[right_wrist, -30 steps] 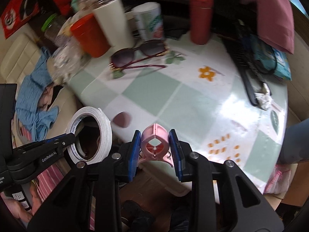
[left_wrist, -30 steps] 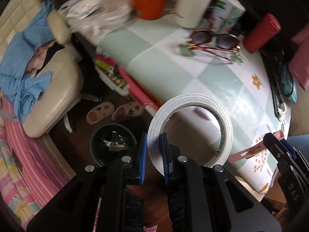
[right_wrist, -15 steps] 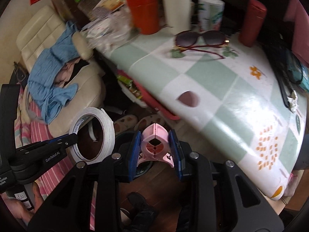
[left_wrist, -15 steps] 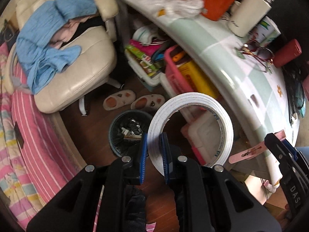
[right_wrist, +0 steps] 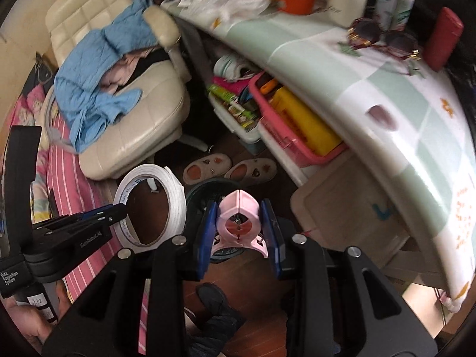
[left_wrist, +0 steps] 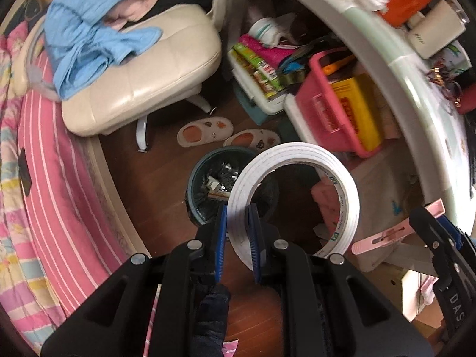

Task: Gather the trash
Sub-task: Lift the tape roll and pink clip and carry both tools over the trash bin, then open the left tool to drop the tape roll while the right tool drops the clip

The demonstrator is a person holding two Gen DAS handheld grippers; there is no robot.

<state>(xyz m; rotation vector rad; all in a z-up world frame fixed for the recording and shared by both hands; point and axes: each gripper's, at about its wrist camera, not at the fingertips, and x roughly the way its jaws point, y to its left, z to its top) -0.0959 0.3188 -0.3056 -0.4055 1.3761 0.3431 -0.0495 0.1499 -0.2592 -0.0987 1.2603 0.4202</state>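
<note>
My left gripper (left_wrist: 237, 223) is shut on the rim of a white roll of tape (left_wrist: 342, 184), held upright above the floor. Just beyond and below it stands a dark round trash bin (left_wrist: 202, 178) lined with a black bag, scraps inside. In the right wrist view my right gripper (right_wrist: 240, 220) is shut on a pink plastic clip (right_wrist: 239, 220). Behind the clip the trash bin (right_wrist: 205, 190) is partly hidden. The tape roll (right_wrist: 175, 205) and left gripper (right_wrist: 119, 209) show at the left. The pink clip (left_wrist: 395, 232) also pokes in at the right of the left wrist view.
A cream chair (left_wrist: 142, 83) draped with a blue cloth (left_wrist: 89, 38) stands left of the bin. Two slippers (left_wrist: 205, 128) lie on the wooden floor. Under the checked table (right_wrist: 386, 89) sit a pink basket (left_wrist: 327, 110) and stacked boxes. A pink striped bed (left_wrist: 44, 178) runs along the left.
Both grippers have swung off the tabletop and sunk toward the floor, each keeping its load. The bin, first small at the lower left, now lies right behind the tape and clip.
</note>
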